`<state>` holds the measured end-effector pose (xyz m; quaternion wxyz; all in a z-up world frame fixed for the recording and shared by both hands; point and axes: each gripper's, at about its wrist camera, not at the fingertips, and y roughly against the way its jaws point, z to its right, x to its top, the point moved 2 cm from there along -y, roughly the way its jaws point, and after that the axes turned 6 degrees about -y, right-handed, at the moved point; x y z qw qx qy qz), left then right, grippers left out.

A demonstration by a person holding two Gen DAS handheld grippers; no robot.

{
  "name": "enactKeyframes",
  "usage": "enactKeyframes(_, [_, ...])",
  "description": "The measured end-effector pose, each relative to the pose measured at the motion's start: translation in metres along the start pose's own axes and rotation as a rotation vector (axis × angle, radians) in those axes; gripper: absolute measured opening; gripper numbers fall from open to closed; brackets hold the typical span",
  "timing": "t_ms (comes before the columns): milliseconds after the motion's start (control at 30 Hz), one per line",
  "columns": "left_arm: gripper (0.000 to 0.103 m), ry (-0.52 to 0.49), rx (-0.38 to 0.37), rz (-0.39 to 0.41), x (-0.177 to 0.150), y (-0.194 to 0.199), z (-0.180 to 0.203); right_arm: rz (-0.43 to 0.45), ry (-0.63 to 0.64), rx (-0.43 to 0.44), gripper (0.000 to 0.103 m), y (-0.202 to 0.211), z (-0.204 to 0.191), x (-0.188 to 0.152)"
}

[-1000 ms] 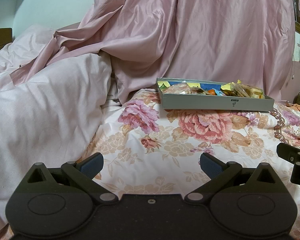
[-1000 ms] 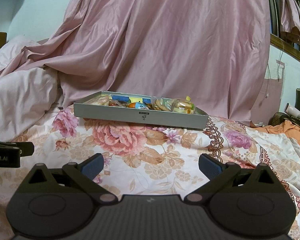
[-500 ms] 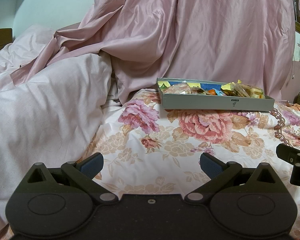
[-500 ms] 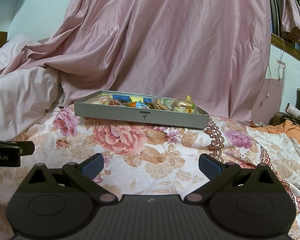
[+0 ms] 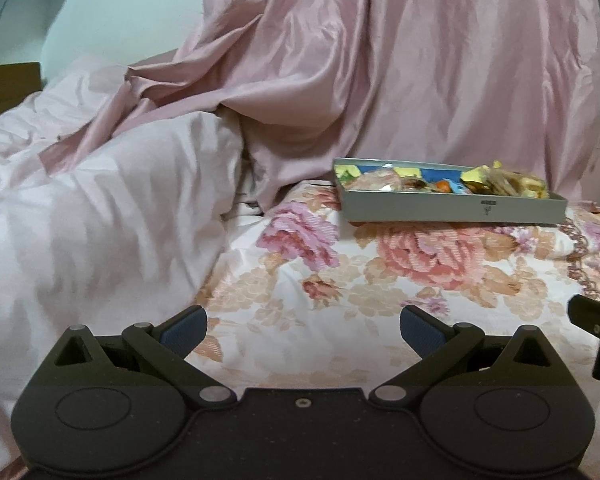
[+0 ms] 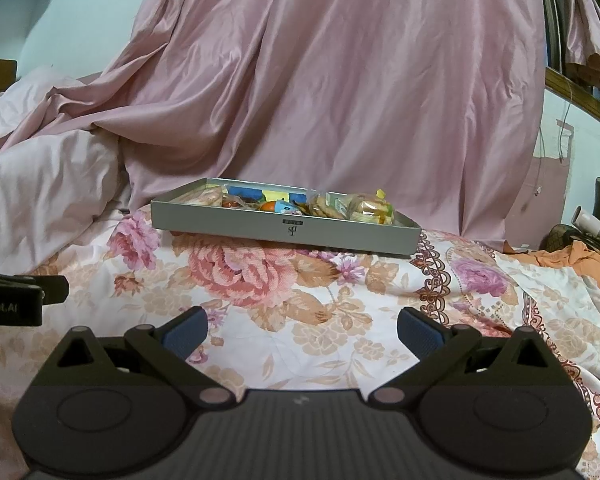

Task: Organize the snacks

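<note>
Floral bedding (image 6: 284, 280) printed with big pink roses covers the bed, and both grippers hang low over it, side by side. On the left gripper (image 5: 303, 330) the blue-padded fingers (image 5: 184, 330) stand wide apart with nothing between them; the right gripper (image 6: 302, 330) is spread just the same and also empty. Each shows at the edge of the other's view, near but not touching. Ahead of them, well apart from either tool, a shallow grey tray (image 6: 284, 230) sits on the bedspread, a small dark logo on its near wall. Wrapped snacks (image 6: 340, 206) fill it: clear packets of biscuits, plus yellow, blue and orange wrappers. Beside the tray to the left lies a pale pink duvet (image 5: 100, 208), and a dusty pink satin sheet (image 6: 360, 80) drapes behind. Orange cloth (image 6: 588, 260) lies at the far right.
</note>
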<state>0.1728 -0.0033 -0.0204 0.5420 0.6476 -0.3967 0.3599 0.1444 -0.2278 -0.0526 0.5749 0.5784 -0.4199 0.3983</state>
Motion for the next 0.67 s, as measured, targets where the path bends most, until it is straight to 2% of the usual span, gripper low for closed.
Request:
enactKeyframes(100, [0.102, 0.003, 0.028, -0.001, 0.0027, 0.0008, -0.0012, -0.001, 0.001, 0.0, 0.103, 0.0004, -0.0008, -0.0007])
enactKeyframes(300, [0.102, -0.002, 0.003, 0.014, 0.004, 0.0045, 0.001, -0.001, 0.0, -0.001, 0.103, 0.0005, -0.001, -0.0003])
enactKeyframes(667, [0.102, -0.014, 0.014, 0.023, 0.0037, 0.0054, 0.004, -0.003, 0.001, -0.001, 0.103, -0.0001, -0.001, 0.0011])
